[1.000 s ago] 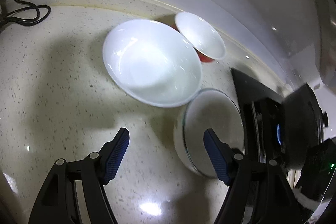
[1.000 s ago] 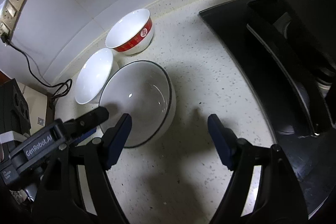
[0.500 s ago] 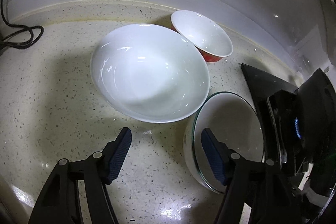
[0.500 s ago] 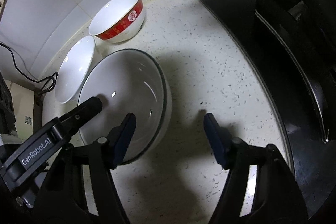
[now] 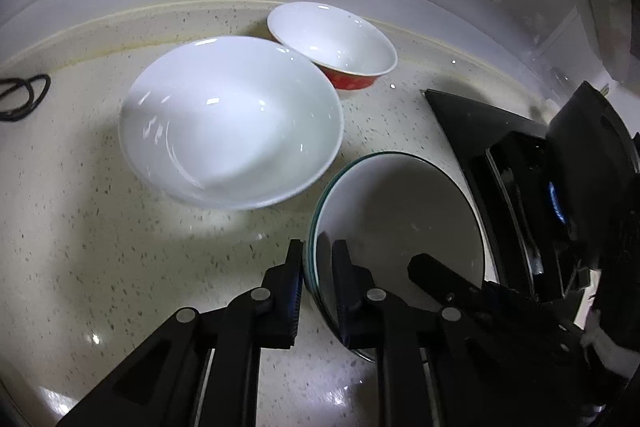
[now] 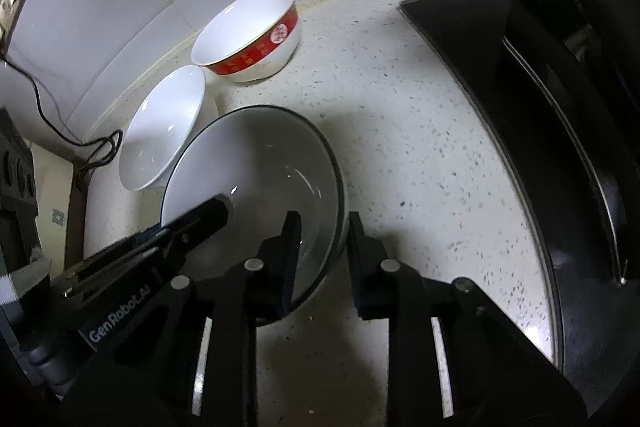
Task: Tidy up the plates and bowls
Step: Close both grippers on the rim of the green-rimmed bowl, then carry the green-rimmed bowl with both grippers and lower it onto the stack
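Black jaws of both the left gripper (image 5: 316, 267) and the right gripper (image 6: 323, 243) have just closed onto opposite rim edges of the dark-rimmed bowl (image 6: 256, 163), standing on the speckled counter (image 6: 400, 147) beside the white bowl (image 5: 232, 119) and the red-banded bowl (image 6: 252, 35).

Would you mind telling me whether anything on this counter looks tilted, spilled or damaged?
The plain white bowl sits tilted, its rim leaning against the red-banded bowl near the wall. Nothing looks spilled or cracked. Both grippers have just closed on opposite rims of the dark-rimmed bowl.
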The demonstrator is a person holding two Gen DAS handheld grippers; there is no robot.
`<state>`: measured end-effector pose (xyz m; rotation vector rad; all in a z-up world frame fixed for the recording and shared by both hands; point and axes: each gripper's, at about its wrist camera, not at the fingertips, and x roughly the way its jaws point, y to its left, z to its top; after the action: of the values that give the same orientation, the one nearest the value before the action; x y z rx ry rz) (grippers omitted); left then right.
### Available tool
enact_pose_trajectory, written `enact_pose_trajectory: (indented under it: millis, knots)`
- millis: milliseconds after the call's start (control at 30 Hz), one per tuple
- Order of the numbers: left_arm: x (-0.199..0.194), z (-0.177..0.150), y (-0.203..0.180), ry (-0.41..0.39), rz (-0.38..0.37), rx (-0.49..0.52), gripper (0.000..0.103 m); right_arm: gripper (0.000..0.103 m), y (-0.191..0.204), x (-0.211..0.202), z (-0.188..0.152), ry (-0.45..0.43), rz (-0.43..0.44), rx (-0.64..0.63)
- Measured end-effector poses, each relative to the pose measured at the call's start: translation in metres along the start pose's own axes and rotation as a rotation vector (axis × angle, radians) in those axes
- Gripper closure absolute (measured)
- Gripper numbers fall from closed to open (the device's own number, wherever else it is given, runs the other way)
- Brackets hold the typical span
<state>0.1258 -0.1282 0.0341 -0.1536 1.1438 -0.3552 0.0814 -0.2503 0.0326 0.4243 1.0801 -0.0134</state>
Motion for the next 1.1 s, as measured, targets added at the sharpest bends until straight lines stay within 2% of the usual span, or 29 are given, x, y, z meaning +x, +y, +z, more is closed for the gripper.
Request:
enact_pose_trajectory:
  millis: [367,667,1100]
  knots:
    - [-0.03,-0.009,-0.004,-0.055,0.007,-0.002,0.089,0.08,0.013,-0.029,-0.012,-0.035,0.025,-0.021]
    - [-0.059,-0.028,0.011,-0.078,0.019,-0.019,0.089,0.08,0.03,-0.045,-0.023,-0.048,0.05,-0.046]
    - [-0.109,-0.063,0.08,-0.116,0.1,-0.129,0.089,0.08,0.1,-0.04,-0.054,-0.001,0.136,-0.168]
